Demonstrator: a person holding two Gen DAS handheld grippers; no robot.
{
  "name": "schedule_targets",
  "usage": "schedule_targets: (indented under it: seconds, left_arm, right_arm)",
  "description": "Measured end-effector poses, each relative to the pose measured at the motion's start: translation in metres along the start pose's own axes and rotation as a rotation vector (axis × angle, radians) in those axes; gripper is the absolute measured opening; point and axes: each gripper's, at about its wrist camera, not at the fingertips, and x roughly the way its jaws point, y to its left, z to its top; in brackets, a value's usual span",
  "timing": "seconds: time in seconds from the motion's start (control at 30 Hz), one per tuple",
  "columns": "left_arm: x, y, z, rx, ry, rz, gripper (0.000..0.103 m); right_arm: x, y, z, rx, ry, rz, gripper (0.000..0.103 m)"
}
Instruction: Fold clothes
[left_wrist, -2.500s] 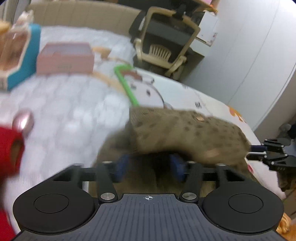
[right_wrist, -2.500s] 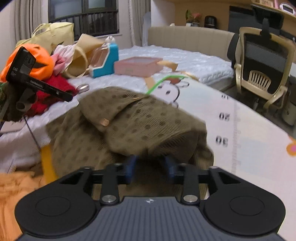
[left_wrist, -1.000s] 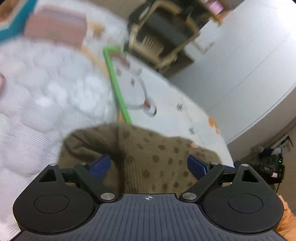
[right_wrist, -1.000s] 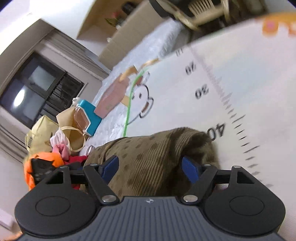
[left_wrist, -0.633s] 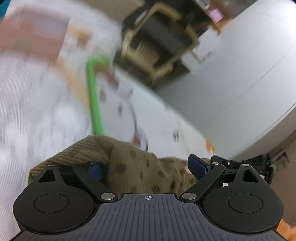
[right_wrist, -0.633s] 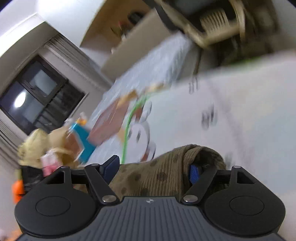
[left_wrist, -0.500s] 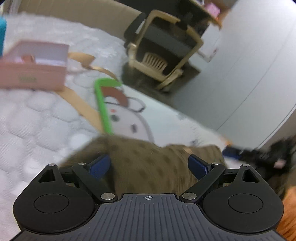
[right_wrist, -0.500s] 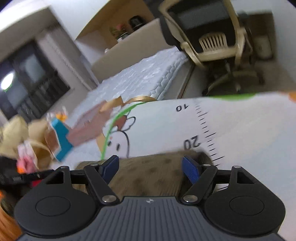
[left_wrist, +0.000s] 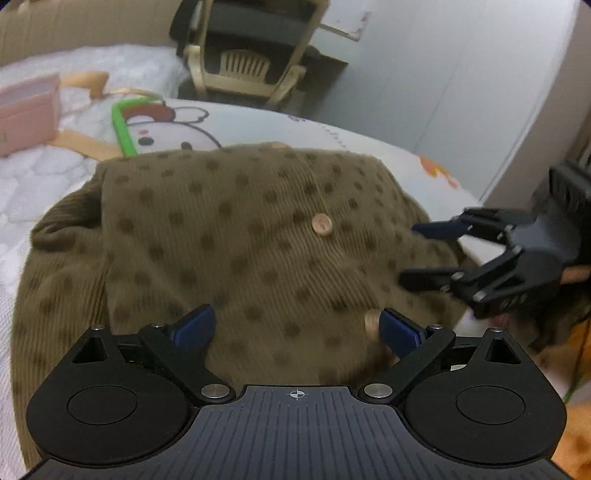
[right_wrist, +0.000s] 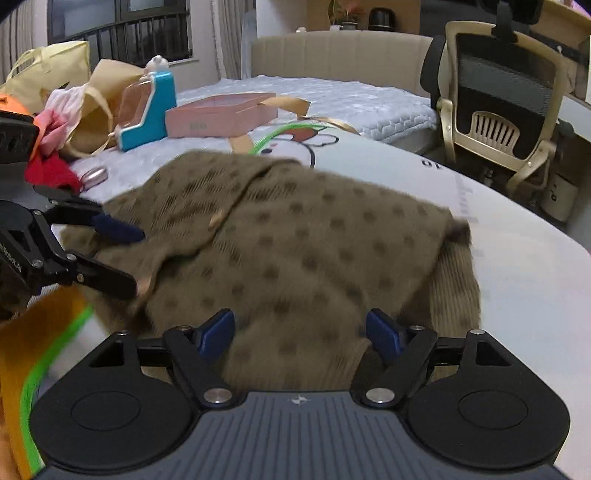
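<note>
Both grippers, left (left_wrist: 295, 328) and right (right_wrist: 301, 332), spread wide, gripping nothing, poised over brown dotted garment (left_wrist: 240, 240) lying folded on printed mat (right_wrist: 498, 229). Best to lower evenly, pinch both near corners, keep edges aligned.

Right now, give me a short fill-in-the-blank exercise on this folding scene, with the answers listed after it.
1. Both grippers' jaws are ____.
2. The brown garment is patterned with dark ____.
3. The flat box behind the garment is ____ in colour.
4. The mat under the garment has a border coloured ____.

Answers: open; dots; pink; green
</note>
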Motion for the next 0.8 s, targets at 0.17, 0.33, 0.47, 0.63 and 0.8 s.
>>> schedule_targets:
  seconds: [0.17,0.33,0.47,0.63,0.8]
  left_arm:
    - [-0.03,-0.004,0.0,0.022,-0.001,-0.05,0.099]
    - [-0.014,0.0,0.031,-0.065,-0.106,-0.03,0.101]
    - [0.019,0.002,0.047,-0.139,-0.101,-0.014,0.101]
    - [0.028,-0.004,0.037,-0.105,-0.091,0.003,0.103]
    - [0.023,0.004,0.034,-0.141,-0.094,-0.027,0.103]
  right_arm:
    - [-0.034,-0.007,-0.021,-0.005,-0.002,-0.027,0.08]
    - [-0.045,-0.016,0.011,0.034,-0.119,-0.052,0.086]
    - [-0.015,-0.028,0.048,0.141,-0.133,-0.058,0.089]
    - [0.032,-0.043,0.067,0.239,-0.045,-0.056,0.103]
    - [0.069,-0.052,0.055,0.322,0.023,-0.077,0.103]
